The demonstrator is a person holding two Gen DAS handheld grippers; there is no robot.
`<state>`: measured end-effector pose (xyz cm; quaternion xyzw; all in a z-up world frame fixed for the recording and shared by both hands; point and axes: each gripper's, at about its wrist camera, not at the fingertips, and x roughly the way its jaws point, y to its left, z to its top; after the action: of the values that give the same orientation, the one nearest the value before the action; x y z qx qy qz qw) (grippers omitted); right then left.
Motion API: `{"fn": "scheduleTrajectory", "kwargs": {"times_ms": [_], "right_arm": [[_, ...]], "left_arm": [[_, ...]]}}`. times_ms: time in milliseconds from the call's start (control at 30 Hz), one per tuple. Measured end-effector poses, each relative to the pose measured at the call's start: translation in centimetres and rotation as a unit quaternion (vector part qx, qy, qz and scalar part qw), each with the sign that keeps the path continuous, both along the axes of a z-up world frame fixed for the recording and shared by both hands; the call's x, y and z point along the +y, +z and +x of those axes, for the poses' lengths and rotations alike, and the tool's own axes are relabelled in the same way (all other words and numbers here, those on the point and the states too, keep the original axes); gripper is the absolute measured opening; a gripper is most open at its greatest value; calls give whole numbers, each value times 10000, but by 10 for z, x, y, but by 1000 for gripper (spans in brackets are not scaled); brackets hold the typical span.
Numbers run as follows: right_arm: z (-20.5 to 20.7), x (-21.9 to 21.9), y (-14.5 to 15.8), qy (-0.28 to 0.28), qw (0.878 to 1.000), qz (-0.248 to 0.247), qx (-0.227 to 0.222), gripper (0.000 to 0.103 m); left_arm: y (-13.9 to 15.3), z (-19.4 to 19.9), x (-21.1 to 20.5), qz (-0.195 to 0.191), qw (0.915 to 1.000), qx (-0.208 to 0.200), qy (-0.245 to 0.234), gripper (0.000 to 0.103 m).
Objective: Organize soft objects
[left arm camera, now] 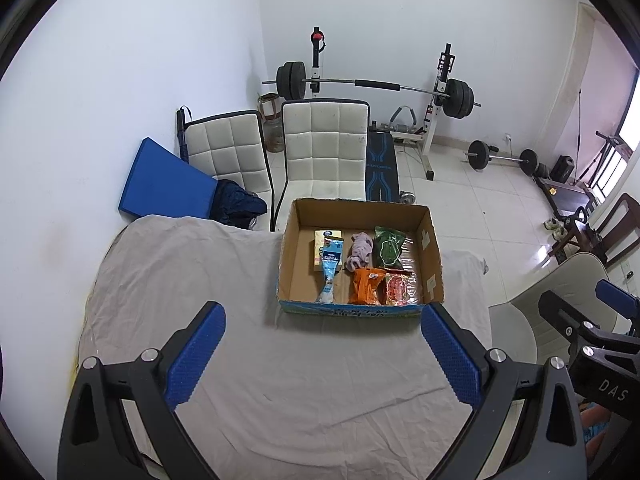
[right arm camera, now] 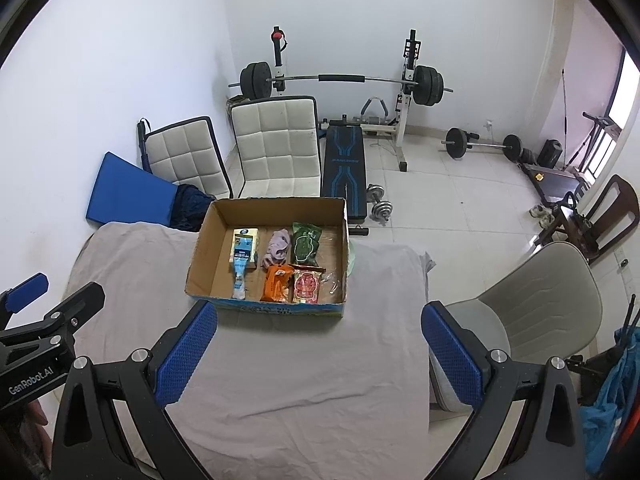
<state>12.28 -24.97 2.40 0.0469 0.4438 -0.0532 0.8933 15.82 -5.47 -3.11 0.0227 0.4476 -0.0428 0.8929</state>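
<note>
Both grippers — left gripper (left arm camera: 322,354) and right gripper (right arm camera: 318,350) — gape wide, holding nothing. The box (left arm camera: 352,311) sits at twelve o'clock, a bit nearer the left one.

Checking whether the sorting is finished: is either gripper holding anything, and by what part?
Nothing is held. The left gripper and right gripper are both open above the cloth; the items lie in the box.
</note>
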Motion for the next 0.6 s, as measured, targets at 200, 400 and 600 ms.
{"fn": "scheduleTrajectory", "kwargs": {"times_ms": [200,400,600], "right_arm": [[-2,-1,4,2,10000,27,-53,103],[-3,-3,6,5,10000,35,-46,103],[-4,-3,6,0,10000,50,-52,103]], "left_arm": [[0,-1,1,-11,10000,-2,15,100],[-1,-1,2,-16,10000,1,14,100],[-1,-3,0,21,10000,-37,17,100]]}}
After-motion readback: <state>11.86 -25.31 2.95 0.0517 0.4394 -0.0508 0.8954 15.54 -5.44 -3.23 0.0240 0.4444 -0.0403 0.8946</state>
